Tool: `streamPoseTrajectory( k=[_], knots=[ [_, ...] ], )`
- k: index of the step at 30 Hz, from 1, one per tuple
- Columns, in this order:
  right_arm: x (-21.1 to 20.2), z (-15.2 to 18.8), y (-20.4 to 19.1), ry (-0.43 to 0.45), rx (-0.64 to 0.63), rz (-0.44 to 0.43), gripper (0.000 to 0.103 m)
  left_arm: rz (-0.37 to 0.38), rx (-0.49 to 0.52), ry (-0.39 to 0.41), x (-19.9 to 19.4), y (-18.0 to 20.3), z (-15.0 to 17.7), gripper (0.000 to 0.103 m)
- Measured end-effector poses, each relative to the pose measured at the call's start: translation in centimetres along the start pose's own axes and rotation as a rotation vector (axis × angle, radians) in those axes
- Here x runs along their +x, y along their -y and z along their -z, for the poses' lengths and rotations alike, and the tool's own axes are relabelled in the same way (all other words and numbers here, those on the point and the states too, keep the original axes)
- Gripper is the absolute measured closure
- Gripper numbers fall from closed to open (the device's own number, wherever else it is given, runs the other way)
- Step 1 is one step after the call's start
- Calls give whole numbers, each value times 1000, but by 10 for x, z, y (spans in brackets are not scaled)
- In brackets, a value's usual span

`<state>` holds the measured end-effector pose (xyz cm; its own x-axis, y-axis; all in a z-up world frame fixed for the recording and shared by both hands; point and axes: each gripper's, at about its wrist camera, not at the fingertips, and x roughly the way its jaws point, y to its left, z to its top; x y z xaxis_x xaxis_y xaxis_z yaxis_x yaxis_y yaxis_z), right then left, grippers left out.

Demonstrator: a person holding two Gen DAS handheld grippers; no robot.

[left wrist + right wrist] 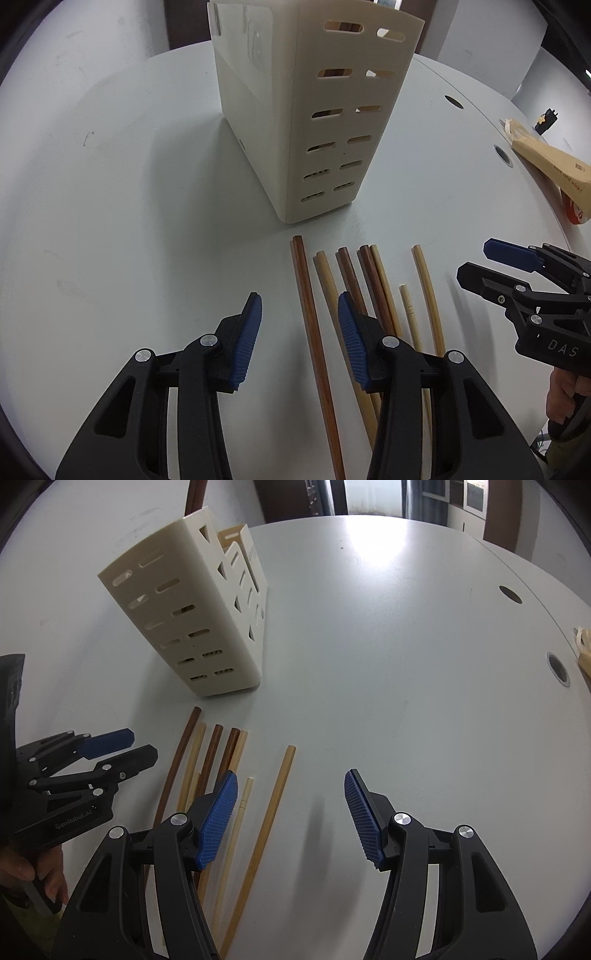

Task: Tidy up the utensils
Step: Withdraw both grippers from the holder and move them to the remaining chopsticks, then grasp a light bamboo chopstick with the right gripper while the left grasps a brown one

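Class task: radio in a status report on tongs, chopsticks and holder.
Left tongs open, right tongs open, both empty. Chopsticks loose on table, before holder. Nothing blocking.

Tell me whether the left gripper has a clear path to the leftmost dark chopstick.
Probably yes: the left gripper is open above the dark chopstick, which lies apart from its neighbours with nothing over it.

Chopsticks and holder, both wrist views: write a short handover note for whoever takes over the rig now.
Left hand-held gripper: open, empty, above the dark brown wooden chopsticks.
Right hand-held gripper: open, empty, to the right of the pale bamboo chopsticks.
All chopsticks lie loose on the white table in front of the cream slotted plastic holder.
Done: nothing picked up yet.
Left: grasp the chopsticks and put them in the holder.
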<state>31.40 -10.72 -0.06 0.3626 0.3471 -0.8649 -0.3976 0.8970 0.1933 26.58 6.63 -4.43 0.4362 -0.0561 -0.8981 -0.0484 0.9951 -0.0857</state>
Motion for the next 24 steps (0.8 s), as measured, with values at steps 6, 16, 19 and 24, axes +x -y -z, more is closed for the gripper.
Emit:
streamPoseTrajectory(
  k=[6, 16, 19, 24],
  knots=[
    [19, -1, 1, -37, 14, 16, 50, -10, 0, -21, 11, 2, -4, 64],
    [40, -2, -4, -71, 10, 41, 66, -37, 18, -42, 22, 4, -6, 68],
    [44, -1, -7, -81, -9, 73, 78, -64, 29, -48, 25, 4, -5, 68],
    [45, -1, -10, -82, -14, 90, 82, -66, 38, -78, 33, 4, -4, 76]
  ],
)
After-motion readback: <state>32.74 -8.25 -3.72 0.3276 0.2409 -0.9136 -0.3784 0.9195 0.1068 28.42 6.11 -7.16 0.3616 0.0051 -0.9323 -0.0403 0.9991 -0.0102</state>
